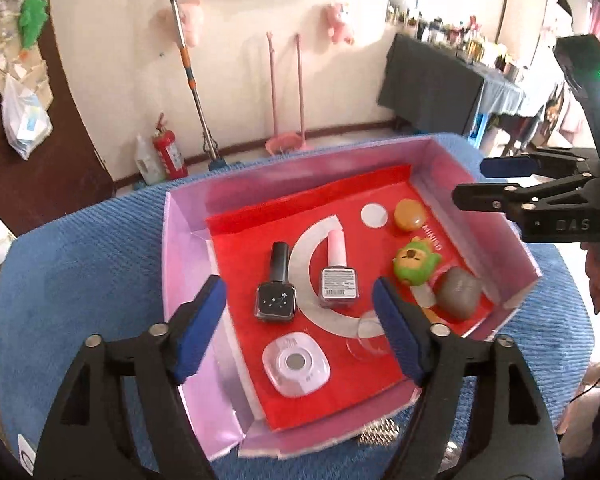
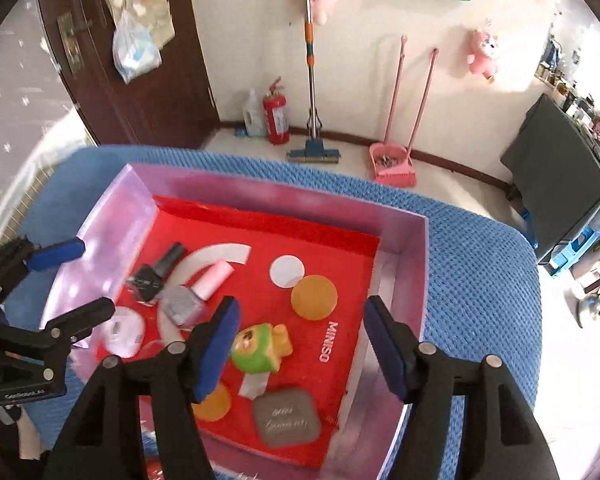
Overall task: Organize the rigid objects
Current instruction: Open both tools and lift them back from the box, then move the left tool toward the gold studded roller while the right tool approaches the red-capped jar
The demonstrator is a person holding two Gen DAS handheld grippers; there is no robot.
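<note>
Lying flat in the pink box (image 1: 188,232), the black bottle (image 1: 277,286) and pink-capped bottle (image 1: 338,270) pointed their caps toward the far wall; my left gripper (image 1: 300,332) and right gripper (image 2: 300,348) gaped empty above.

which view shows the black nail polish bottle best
The left wrist view. There the black nail polish bottle lies in full, unobstructed, cap and star-printed face both clear, in the pink box. In the right wrist view the same bottle is smaller, off to the left and more blurred, its print unreadable.
</note>
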